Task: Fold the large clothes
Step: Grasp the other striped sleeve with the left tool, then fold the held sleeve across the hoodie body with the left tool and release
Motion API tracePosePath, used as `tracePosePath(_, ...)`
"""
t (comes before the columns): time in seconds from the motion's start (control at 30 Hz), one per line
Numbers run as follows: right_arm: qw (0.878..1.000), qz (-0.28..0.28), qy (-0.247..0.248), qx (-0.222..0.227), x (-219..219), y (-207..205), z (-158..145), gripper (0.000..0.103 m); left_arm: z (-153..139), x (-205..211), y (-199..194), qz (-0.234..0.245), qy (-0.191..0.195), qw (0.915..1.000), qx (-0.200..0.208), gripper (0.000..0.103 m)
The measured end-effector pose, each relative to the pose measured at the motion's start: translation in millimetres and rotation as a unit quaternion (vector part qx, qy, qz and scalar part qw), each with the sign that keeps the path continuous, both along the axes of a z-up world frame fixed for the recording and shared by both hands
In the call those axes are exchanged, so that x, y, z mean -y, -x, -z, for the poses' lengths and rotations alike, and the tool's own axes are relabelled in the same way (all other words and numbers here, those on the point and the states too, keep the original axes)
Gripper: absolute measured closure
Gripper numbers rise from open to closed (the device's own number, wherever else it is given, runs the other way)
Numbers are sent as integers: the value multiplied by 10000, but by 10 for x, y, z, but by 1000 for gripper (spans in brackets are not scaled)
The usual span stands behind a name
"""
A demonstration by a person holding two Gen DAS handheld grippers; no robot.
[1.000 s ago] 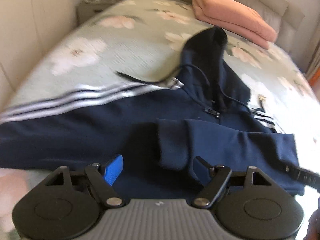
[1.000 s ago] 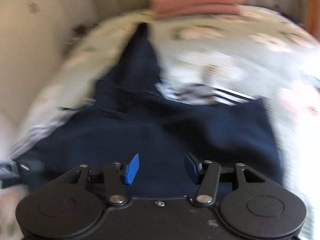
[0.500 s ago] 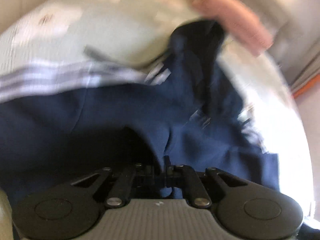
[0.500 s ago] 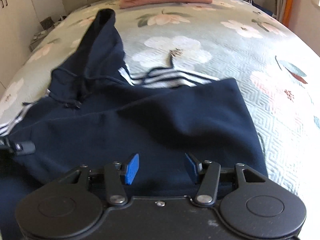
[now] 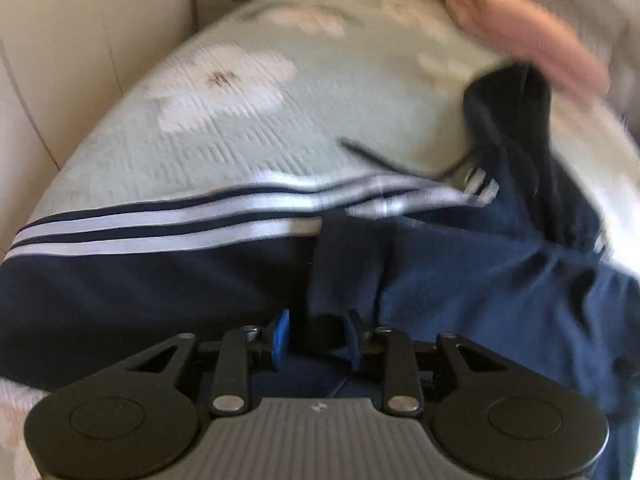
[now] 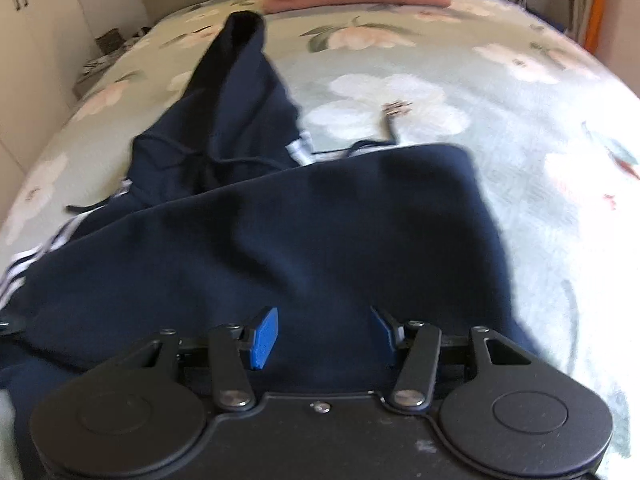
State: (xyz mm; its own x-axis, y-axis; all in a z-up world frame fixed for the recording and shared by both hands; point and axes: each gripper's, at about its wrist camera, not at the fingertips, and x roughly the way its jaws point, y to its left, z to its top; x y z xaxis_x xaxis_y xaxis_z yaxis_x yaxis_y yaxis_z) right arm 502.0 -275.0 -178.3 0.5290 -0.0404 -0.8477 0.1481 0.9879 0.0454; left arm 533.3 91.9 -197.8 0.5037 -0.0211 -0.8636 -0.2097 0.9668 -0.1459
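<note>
Left wrist view: left hand-held gripper sits low over the navy hoodie on the bed. Jaws have just been opening, now part open; a dark fold lies between the pads, whether they pinch it I cannot tell. Striped sleeve runs out to 9 o'clock, not yet folded in. Hood points to 1 o'clock, pink stack beyond it.

Right wrist view: right hand-held gripper has jaws wide apart, holding nothing, just above the hoodie body. Right side looks already folded over, straight edge at 3 o'clock. My read: early-mid; left sleeve, hood and the final halving remain.
</note>
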Motion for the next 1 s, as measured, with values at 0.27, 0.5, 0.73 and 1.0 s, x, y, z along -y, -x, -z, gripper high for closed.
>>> tracePosePath(0.27,9973,464,561,-40,253,-262,176,63,-16,450,-194,1038,397,9924,519,72)
tracePosePath(0.5,9963,554,393,-522,342,-312,387,65,327,304,-190,782,632,9949,102,87)
tracePosePath(0.73,9964,550,233,-600,116,-224,144,62,-24,-280,306,252,604,9977,184,64)
tracePosePath(1.0,9982,163,438,-382,-490,44,-76,36,-96,-1434,1006,-1216,200,9923,-98,37)
